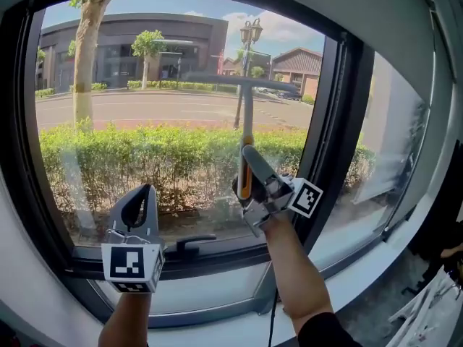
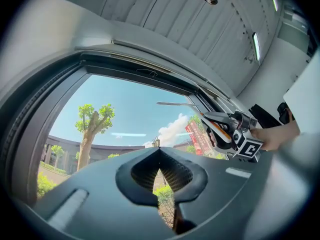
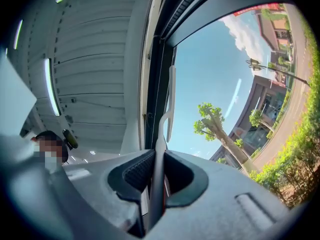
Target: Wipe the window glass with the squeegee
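- Sunlit street scenery filled the window glass (image 1: 166, 85): a tree (image 1: 85, 56) at far left, a grey building (image 1: 159, 42) behind it and a hedge (image 1: 145, 157) running along the pane's lower half.
- At lower left, the left gripper (image 1: 143, 194) pointed up before the bottom of the pane. Its jaws were pressed together at the tips with nothing between them, and only hedge showed through the hollow behind them.
- Just to its right, a black window handle (image 1: 189, 244) lay along the lower frame (image 1: 79, 262).
- At centre, the squeegee (image 1: 247, 114) stood upright before the pane, its blade level across the upper half of the glass and its orange-trimmed grip low down.
- The right gripper (image 1: 247, 157) pinched the squeegee, its jaws clamped on either side of the thin shaft. Whether the blade touched the glass could not be told.
- A street lamp (image 1: 251, 31) rose outside behind the blade, and a dark upright post (image 1: 340, 136) closed the pane at right.
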### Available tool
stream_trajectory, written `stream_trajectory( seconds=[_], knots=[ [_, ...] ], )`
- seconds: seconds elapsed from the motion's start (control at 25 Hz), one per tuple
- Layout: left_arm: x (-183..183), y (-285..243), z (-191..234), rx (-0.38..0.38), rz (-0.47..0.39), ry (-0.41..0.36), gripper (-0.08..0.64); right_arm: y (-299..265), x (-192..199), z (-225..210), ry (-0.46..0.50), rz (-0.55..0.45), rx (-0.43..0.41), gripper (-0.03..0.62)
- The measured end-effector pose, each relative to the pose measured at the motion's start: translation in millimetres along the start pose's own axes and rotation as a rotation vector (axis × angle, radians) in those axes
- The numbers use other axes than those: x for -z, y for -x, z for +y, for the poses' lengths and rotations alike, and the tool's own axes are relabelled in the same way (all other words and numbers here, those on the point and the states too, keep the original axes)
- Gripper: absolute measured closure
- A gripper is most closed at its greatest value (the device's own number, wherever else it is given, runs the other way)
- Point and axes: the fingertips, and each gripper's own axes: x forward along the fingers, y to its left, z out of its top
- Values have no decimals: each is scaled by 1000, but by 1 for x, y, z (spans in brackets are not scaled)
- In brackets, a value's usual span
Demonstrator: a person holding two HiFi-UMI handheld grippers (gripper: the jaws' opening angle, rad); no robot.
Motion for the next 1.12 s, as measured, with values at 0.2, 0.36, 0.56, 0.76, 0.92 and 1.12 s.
stream_trajectory(
  seconds=[0.2, 0.36, 0.56, 0.76, 0.92, 1.12],
  knots=[
    [-33, -35, -22, -32, -53, -40, 551, -27, -54, 0, 38, 26, -65, 543],
    [-59, -57, -36, -63, -77, -84, 551, -50, -90, -2, 45, 20, -120, 544],
    [-79, -85, -50, -74, -80, -120, 551, -70, -128, -12, 24, -1, -170, 543],
    [-72, -86, -58, -91, -46, -150, 551, -71, -133, -19, -49, -26, -208, 545],
    [-67, -93, -63, -97, -30, -153, 551, -66, -128, -32, -81, -17, -199, 545],
    [-52, -92, -76, -96, -15, -145, 551, -43, -115, -34, -89, 7, -188, 545]
  ],
)
